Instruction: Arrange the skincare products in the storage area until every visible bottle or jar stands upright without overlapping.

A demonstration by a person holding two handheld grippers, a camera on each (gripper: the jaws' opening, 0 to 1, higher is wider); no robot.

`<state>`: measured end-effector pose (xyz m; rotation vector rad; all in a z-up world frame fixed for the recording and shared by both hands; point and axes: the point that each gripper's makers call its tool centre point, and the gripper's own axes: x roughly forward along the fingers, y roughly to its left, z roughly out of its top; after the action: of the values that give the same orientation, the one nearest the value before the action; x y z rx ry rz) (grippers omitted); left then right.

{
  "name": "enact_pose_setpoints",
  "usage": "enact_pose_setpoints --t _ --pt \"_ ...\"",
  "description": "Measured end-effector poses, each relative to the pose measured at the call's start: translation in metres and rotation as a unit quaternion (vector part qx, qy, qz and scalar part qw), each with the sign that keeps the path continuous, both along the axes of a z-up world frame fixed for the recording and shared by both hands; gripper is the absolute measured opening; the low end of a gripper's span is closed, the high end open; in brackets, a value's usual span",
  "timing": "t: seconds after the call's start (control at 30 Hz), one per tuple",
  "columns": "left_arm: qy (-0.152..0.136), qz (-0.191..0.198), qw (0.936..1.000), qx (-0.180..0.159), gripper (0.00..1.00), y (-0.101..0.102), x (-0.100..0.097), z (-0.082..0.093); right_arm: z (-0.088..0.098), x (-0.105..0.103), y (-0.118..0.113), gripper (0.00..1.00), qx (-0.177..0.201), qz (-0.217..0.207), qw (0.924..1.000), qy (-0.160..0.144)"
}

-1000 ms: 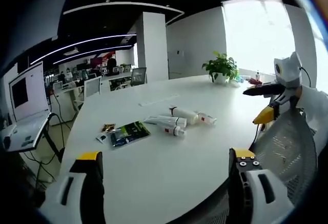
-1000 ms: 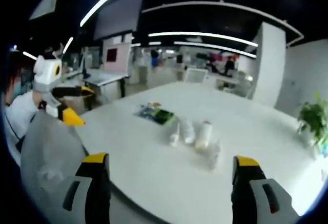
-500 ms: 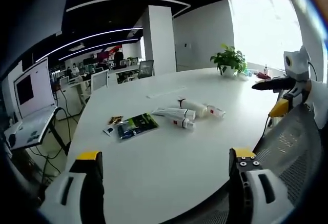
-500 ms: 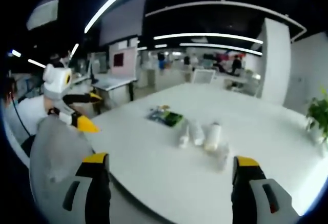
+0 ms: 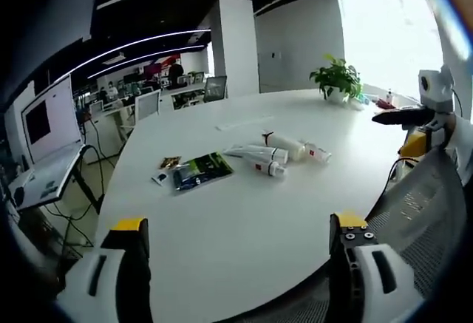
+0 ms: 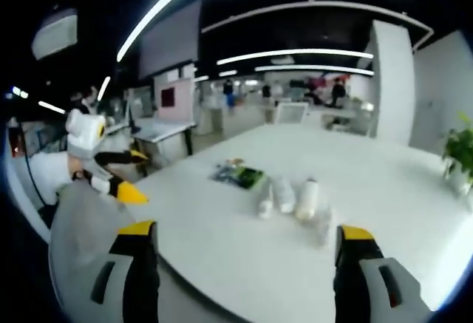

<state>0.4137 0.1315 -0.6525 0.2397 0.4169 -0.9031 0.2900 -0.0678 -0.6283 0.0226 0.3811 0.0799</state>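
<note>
Skincare bottles and tubes lie toppled in a cluster mid-counter, just beside the green packet. They look light, smooth, likely slippery — grip each across its body. Left tongs and right tongs — both wide, empty.

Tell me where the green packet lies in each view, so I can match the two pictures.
Left gripper view: green packet lies left of centre on the white table, left of the bottles.
Right gripper view: it lies just above centre, up-left of the bottles.
Shared landmark: the potted plant.
</note>
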Motion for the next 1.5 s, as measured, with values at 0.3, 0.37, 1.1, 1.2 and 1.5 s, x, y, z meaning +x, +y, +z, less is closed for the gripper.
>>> enact_pose_setpoints --t 0.3,0.37,1.1,1.2,1.5 --pt "0.003 -0.024 0.9993 -0.028 0.98 -0.007 -0.008 0.008 0.001 0.001 -0.016 0.99 0.024 -0.045 0.9987 -0.003" --pt "-0.003 -0.021 0.9992 -0.035 0.98 -0.005 -0.007 0.012 0.000 0.001 -0.021 0.99 0.030 -0.062 0.9977 -0.001" --pt "0.009 -0.036 0.9974 -0.062 0.97 -0.009 -0.011 0.015 -0.003 0.000 -0.017 0.99 0.012 -0.056 0.9983 0.009" --pt "0.005 -0.033 0.9981 -0.053 0.96 -0.009 -0.010 0.013 -0.001 0.000 -0.016 0.99 0.013 -0.051 0.9986 0.004" --pt "-0.003 -0.029 0.9986 -0.045 0.96 -0.007 -0.008 0.012 0.000 0.000 -0.010 0.99 0.048 -0.030 0.9984 0.008"
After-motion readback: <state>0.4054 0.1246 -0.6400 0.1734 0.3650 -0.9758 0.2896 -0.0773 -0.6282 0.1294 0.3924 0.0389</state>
